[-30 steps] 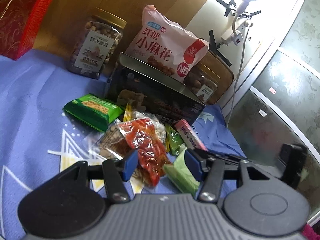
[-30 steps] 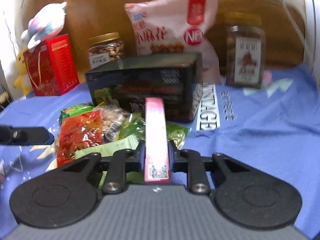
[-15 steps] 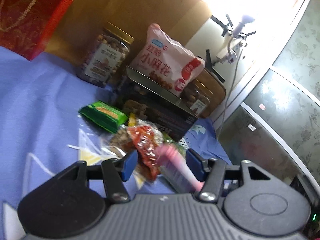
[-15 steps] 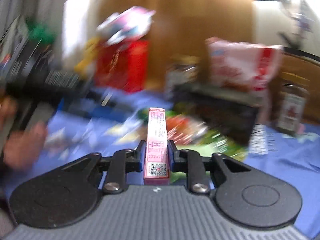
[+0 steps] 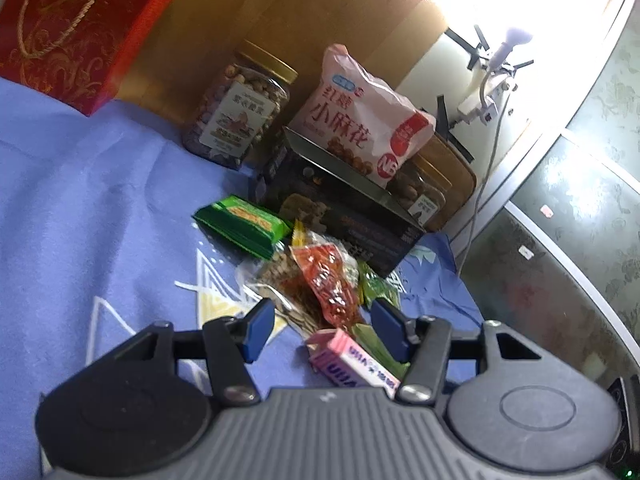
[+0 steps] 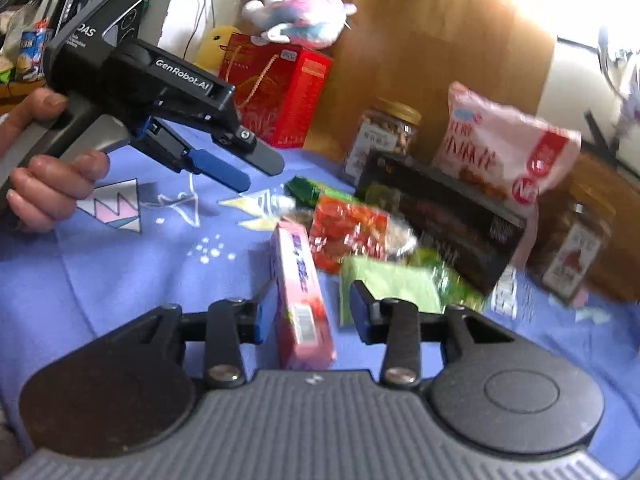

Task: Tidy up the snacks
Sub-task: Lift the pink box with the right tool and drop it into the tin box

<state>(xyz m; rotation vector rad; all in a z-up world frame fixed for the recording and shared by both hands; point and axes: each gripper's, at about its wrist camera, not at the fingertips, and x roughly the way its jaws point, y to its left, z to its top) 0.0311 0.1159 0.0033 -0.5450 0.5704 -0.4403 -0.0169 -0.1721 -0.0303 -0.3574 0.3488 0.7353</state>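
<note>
A pink candy box (image 6: pixel 301 292) lies on the blue cloth between the open fingers of my right gripper (image 6: pixel 306 314); the jaws stand apart and do not grip it. The same box (image 5: pixel 352 362) shows in the left wrist view, just below my open, empty left gripper (image 5: pixel 324 326). Ahead lies a pile of small snack packets: a red one (image 5: pixel 326 284), a green one (image 5: pixel 244 224) and a pale green one (image 6: pixel 390 286). My left gripper also shows in the right wrist view (image 6: pixel 224 168), held in a hand at the left.
A dark box (image 5: pixel 340 204) stands behind the pile with a pink snack bag (image 5: pixel 360 120) on it. Nut jars (image 5: pixel 240 116) (image 6: pixel 576 256) stand on either side. A red gift box (image 5: pixel 84 24) is at the far left, with plush toys (image 6: pixel 296 16) on top.
My right gripper swung left, lowered the pink box onto the cloth and opened, letting it go. My left gripper pulled back a little and stayed open.
</note>
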